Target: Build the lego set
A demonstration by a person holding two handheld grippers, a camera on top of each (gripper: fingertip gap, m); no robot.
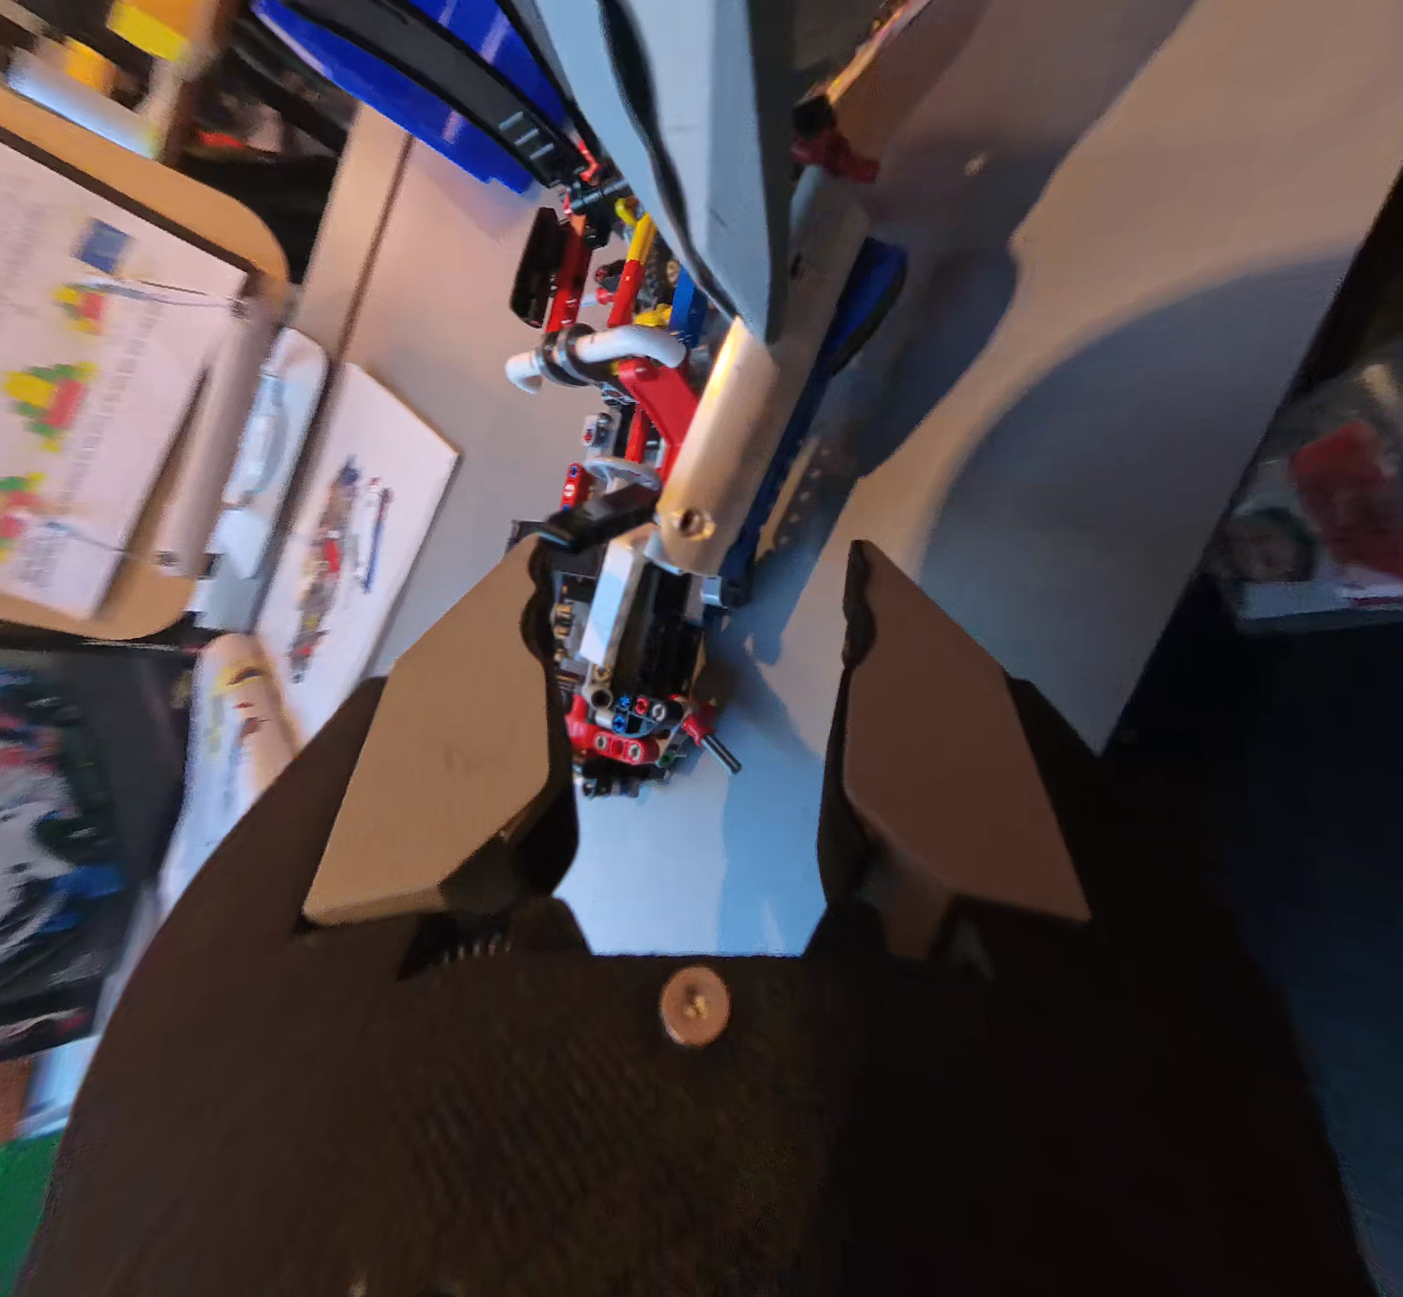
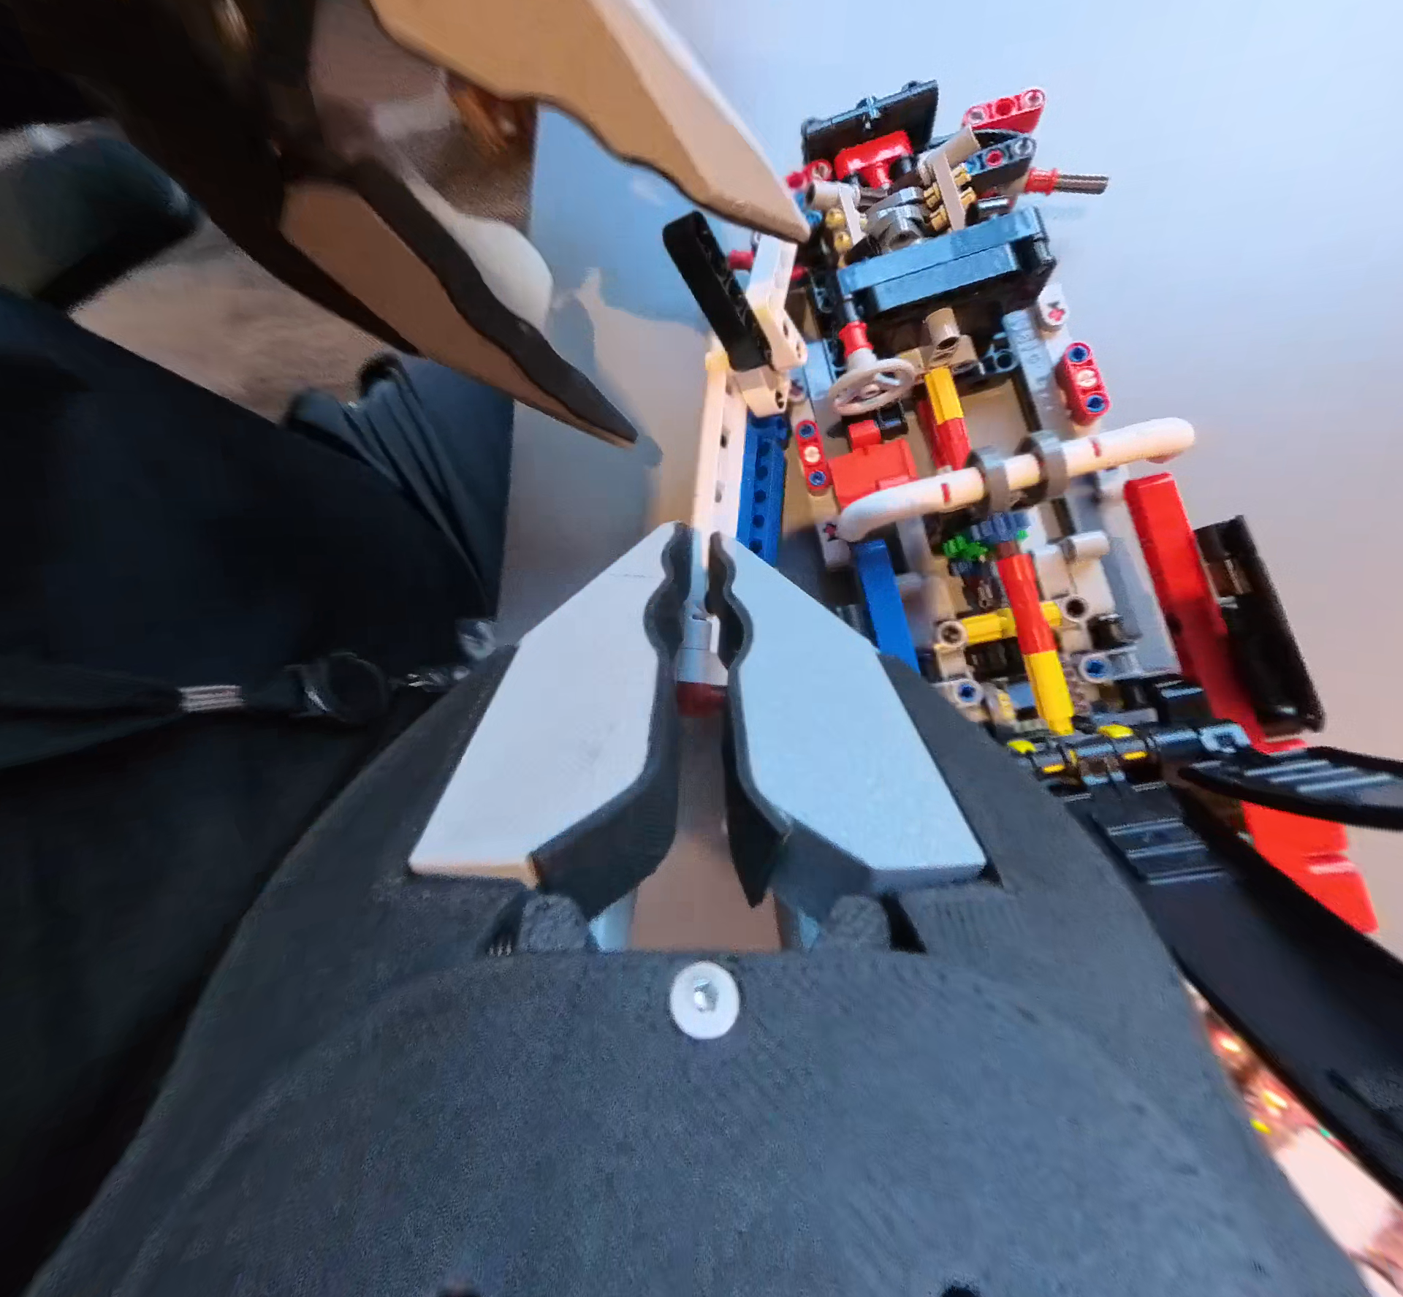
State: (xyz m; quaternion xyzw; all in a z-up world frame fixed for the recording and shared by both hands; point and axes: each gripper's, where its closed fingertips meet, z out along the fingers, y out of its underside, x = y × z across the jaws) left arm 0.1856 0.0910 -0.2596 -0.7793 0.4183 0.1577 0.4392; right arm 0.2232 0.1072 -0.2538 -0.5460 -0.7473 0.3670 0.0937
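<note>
Right wrist view is showing the right gripper (image 2: 700,577) pinching a slim white beam (image 2: 717,456) along the lego model (image 2: 979,471) edge, seemingly steadying it on the bench (image 2: 1253,84). Ahead, the left gripper (image 1: 695,581) is standing wide open, one fingertip (image 2: 782,217) touching the model's far end, probably bracing it.

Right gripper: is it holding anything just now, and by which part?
Yes. The right gripper is shut on the lego model's white side beam, pinching it at its near end. The left gripper is open, holding nothing.
</note>
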